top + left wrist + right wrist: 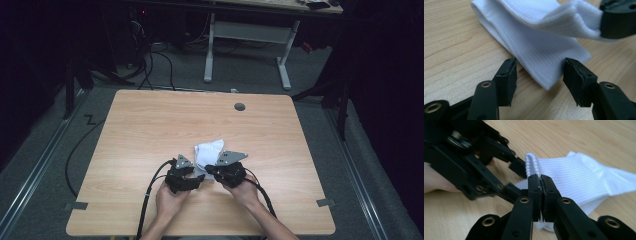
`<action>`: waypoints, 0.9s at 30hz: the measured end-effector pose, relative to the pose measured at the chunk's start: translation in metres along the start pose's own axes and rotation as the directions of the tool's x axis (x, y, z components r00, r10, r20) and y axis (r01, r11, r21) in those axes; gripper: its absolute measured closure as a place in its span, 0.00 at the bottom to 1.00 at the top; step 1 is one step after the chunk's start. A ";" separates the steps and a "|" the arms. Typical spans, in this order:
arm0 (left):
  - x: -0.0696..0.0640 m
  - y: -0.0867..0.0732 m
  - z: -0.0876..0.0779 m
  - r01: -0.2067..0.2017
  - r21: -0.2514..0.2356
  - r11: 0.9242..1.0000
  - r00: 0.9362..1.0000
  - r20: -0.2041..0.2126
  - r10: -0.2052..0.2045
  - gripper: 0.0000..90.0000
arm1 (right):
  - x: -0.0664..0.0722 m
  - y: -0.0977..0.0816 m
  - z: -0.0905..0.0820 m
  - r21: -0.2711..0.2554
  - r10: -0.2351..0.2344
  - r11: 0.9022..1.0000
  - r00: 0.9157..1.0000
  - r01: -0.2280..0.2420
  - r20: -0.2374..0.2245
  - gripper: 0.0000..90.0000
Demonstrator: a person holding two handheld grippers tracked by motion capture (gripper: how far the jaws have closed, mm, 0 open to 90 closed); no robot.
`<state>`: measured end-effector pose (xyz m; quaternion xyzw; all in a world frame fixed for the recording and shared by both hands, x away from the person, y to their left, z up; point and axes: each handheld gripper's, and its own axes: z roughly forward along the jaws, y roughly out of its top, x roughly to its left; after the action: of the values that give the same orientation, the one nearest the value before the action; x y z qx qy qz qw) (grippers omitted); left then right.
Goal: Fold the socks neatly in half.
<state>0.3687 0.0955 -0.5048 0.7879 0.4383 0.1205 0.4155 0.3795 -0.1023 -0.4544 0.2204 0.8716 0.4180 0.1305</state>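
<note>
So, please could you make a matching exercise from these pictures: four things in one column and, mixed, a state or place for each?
Things:
1. left gripper
2. right gripper
3. white sock
4. round hole

States or places:
A. jaws shut, pinching a fold of cloth
B. near the far edge of the table
C. jaws open, one on each side of a corner of cloth
D. lies folded on the wood, one edge lifted

Pairs: 1-C, 2-A, 3-D, 4-B
</note>
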 end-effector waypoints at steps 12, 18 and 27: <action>-0.012 0.005 -0.029 -0.030 -0.082 0.996 0.999 -0.038 0.027 0.43 | -0.006 -0.010 0.003 -0.007 0.082 0.997 0.996 -0.082 -0.042 0.79; -0.008 0.020 -0.034 -0.032 -0.138 0.990 0.998 -0.057 0.024 0.45 | -0.019 -0.006 -0.003 -0.035 0.137 0.990 0.991 -0.137 -0.006 0.79; -0.004 0.022 -0.006 -0.055 -0.015 0.998 0.996 -0.076 0.054 0.47 | -0.030 -0.012 0.016 0.014 0.212 0.977 0.976 -0.213 0.059 0.76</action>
<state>0.3757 0.0901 -0.4839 0.7910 0.4310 0.1653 0.4016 0.4088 -0.1128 -0.4729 0.3252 0.8431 0.4145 0.1077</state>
